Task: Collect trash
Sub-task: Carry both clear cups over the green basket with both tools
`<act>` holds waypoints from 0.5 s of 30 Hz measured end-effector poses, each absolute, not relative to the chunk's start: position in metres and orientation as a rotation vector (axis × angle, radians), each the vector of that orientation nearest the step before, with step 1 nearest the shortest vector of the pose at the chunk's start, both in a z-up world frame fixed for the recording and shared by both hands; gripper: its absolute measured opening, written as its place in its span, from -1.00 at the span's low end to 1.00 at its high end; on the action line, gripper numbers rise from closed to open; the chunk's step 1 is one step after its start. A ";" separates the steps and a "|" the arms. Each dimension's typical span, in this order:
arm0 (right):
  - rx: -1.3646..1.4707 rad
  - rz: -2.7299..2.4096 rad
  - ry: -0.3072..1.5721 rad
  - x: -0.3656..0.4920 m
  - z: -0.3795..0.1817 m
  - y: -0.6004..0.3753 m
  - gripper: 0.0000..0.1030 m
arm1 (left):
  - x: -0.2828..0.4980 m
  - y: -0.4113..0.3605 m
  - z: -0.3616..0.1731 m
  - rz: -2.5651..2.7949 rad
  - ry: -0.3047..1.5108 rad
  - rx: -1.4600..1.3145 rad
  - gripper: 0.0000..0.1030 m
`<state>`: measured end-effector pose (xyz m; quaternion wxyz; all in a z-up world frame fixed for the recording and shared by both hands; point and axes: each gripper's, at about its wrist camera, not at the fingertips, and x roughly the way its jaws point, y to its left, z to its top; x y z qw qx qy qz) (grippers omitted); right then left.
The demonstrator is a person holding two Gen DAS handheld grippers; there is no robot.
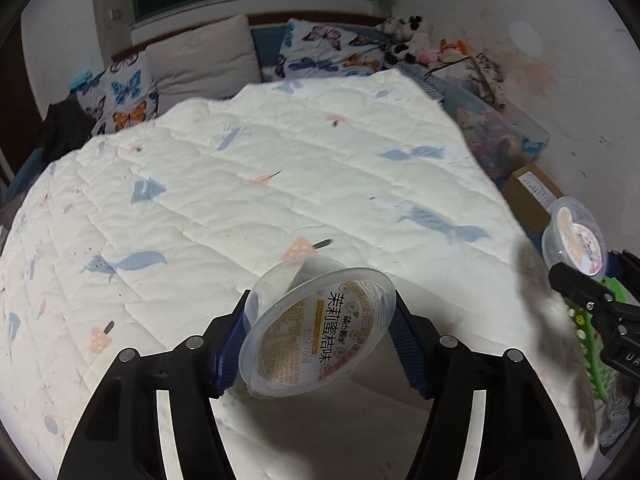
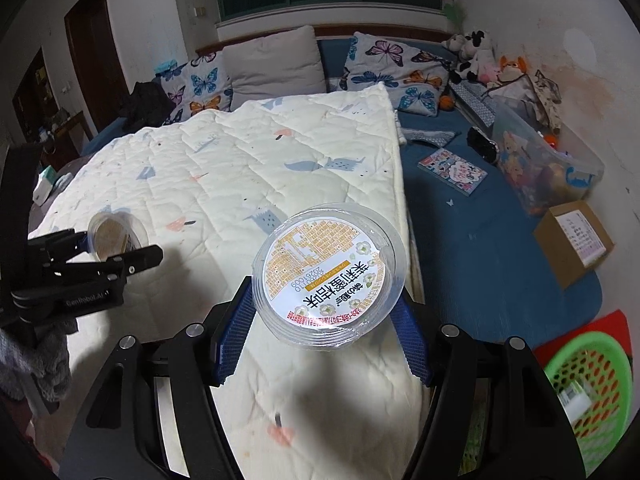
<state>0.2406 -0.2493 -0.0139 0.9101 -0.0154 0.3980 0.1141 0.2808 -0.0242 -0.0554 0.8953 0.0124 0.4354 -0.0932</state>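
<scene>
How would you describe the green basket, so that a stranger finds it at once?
Start from the bed with the white quilt and go to its near right corner. There, past the blue mat and by a red sheet, sits the green basket. It is the only bright green, lattice-walled thing there; the cardboard box nearby is brown and closed.

Quilt [image 2: 248, 168] on bed, pillows [image 2: 272, 60] behind, basket [image 2: 592, 360] and box [image 2: 576, 240] to its right.

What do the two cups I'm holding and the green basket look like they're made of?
Left cup and right cup: likely thin clear glossy plastic, see-through walls, with printed foil or paper seal lids. Green basket: apparently rigid molded plastic, with an open lattice wall.
</scene>
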 end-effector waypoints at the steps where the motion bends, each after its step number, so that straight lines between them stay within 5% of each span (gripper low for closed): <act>1: -0.028 0.234 0.816 0.236 -0.012 -0.251 0.28 | 0.277 -0.027 -0.052 -0.202 0.894 0.031 0.22; 15: 0.064 0.116 0.763 0.146 0.007 -0.317 0.28 | 0.219 -0.095 -0.013 -0.392 0.827 0.086 0.22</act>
